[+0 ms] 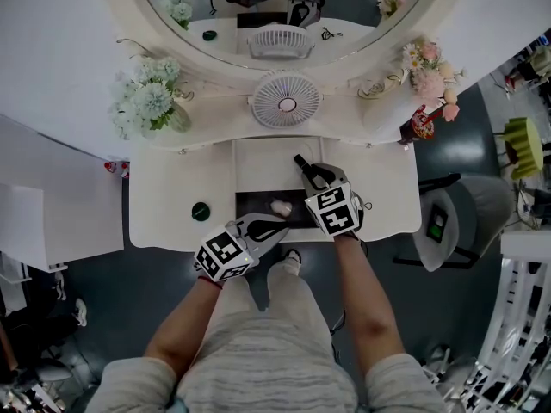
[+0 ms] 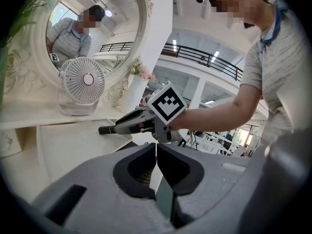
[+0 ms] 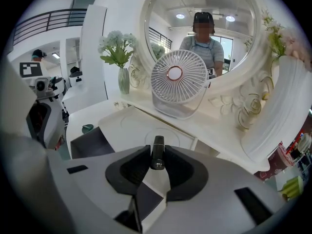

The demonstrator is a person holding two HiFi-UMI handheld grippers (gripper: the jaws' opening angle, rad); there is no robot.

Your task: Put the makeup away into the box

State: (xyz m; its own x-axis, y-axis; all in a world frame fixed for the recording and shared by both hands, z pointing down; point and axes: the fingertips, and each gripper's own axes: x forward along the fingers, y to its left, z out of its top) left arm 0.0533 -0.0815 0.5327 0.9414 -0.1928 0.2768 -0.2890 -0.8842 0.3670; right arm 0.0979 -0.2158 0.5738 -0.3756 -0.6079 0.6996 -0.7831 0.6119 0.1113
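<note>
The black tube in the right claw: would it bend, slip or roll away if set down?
The black tube looks rigid and small, so probably light. Its smooth round body may slip in the right gripper, and it would likely roll on the flat white tabletop.

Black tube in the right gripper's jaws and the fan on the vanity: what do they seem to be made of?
The black tube looks like hard plastic with a satin finish. Its smooth body shows a faint sheen, though coated metal is possible. The fan is likely moulded white plastic, matte, judging by its thin, uniform grille ribs. The hub carries a shiny coppery ring.
</note>
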